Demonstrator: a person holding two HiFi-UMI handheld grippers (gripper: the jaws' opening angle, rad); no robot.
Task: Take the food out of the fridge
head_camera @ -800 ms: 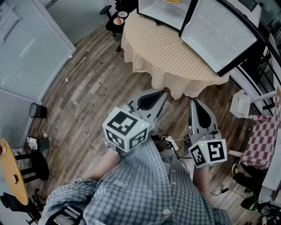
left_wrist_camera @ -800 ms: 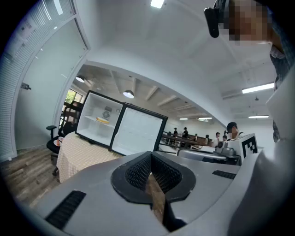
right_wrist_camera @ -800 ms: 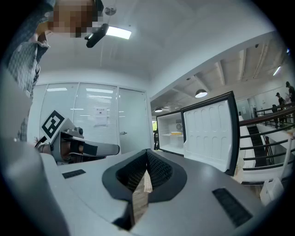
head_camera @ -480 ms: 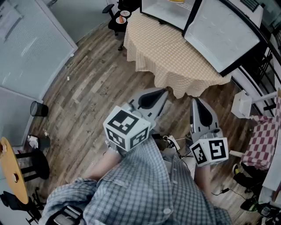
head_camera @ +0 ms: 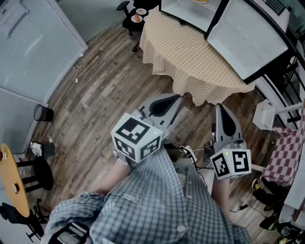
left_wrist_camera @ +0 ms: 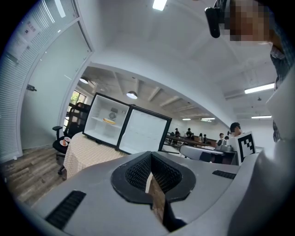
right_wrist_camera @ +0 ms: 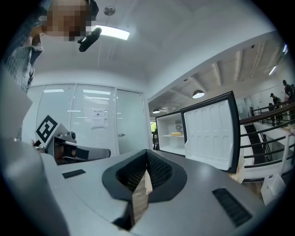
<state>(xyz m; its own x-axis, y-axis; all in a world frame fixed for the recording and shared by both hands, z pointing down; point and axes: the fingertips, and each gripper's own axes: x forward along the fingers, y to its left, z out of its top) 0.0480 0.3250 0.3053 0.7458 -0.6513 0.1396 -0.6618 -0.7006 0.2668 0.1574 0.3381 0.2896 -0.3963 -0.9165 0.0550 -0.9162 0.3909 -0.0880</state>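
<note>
A small white fridge (head_camera: 188, 10) stands with its door (head_camera: 248, 38) swung open on a table with a beige checked cloth (head_camera: 190, 52), at the top of the head view. Yellow food (left_wrist_camera: 109, 121) lies on its upper shelf, also seen as the food (right_wrist_camera: 176, 134) in the right gripper view. My left gripper (head_camera: 175, 99) and right gripper (head_camera: 219, 106) are held close to my body over the wood floor, well short of the table. Both are shut with nothing between the jaws. The left gripper (left_wrist_camera: 150, 177) and right gripper (right_wrist_camera: 146, 173) point toward the fridge.
A black chair (head_camera: 138, 14) holding small plates stands at the table's far left corner. On the floor are a black bin (head_camera: 43, 113), cables (head_camera: 188, 152) and a white box (head_camera: 264, 114). A red checked cloth (head_camera: 286, 147) is at right, a round wooden table (head_camera: 12, 181) at left.
The table and fridge have slid to the right in the head view. The right gripper has drifted slightly right. Both grippers stay shut and empty.
</note>
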